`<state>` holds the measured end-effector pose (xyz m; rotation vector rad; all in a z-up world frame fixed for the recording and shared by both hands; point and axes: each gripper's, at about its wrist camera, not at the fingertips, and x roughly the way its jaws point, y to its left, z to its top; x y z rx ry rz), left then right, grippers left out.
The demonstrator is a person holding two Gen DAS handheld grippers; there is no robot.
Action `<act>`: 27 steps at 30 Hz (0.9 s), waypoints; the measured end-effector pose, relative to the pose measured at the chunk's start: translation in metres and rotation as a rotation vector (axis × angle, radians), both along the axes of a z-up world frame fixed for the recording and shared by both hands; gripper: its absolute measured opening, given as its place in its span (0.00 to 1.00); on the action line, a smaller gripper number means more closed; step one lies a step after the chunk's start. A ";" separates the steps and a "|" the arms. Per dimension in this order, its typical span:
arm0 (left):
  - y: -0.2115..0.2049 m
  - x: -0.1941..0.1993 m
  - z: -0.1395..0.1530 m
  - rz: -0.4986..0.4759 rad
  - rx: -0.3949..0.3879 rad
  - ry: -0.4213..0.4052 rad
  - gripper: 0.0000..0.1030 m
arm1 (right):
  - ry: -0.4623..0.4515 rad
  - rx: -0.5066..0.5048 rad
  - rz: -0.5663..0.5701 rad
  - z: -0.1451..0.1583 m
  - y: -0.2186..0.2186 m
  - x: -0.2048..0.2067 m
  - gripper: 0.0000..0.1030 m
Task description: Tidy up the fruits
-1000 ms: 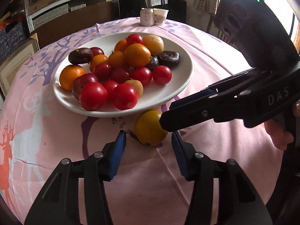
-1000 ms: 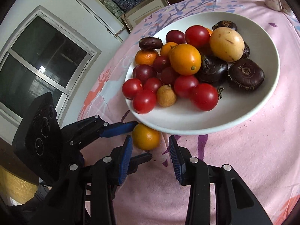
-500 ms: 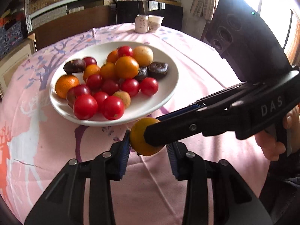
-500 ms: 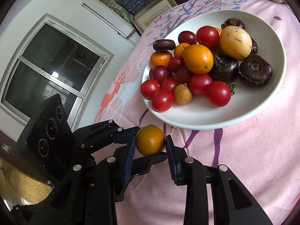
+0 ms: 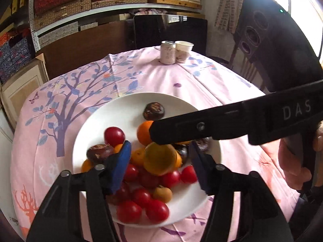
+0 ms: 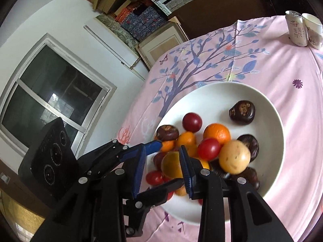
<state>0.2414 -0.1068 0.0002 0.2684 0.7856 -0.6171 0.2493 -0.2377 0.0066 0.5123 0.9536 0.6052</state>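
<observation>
A white plate (image 5: pixel 125 111) (image 6: pixel 212 98) on the pink tablecloth holds several tomatoes, oranges and dark brown fruits. A yellow-orange fruit (image 5: pixel 160 159) (image 6: pixel 171 165) sits above the pile, between the blue pads of both grippers. My left gripper (image 5: pixel 159 165) is open, its pads clear of the fruit on both sides. My right gripper (image 6: pixel 162 170) reaches in from the right with its pads around the fruit; the left pad shows a gap, and contact is unclear.
A drink can (image 5: pixel 168 52) (image 6: pixel 296 28) and a paper cup (image 5: pixel 184 50) (image 6: pixel 313 30) stand at the table's far edge. A dark chair (image 5: pixel 171 30) stands behind them. Shelves with boxes line the back wall.
The yellow-orange fruit was lifted off the cloth in front of the plate and carried over the fruit pile. Both grippers rose and moved forward with it. The left jaws opened wider.
</observation>
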 end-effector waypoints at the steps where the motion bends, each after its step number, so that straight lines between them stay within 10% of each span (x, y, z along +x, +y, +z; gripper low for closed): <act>1: 0.000 0.007 -0.002 0.024 0.007 0.010 0.73 | -0.001 -0.022 -0.017 -0.001 -0.001 0.006 0.41; 6: 0.024 -0.001 -0.009 0.141 -0.019 0.062 0.95 | -0.069 -0.068 -0.035 0.009 -0.005 -0.013 0.61; 9: 0.040 -0.031 -0.015 0.183 -0.022 0.090 0.95 | -0.115 -0.125 -0.055 0.012 -0.013 -0.054 0.97; 27: 0.072 -0.239 0.041 0.393 -0.131 -0.154 0.95 | -0.361 -0.472 -0.320 0.040 -0.041 -0.276 0.97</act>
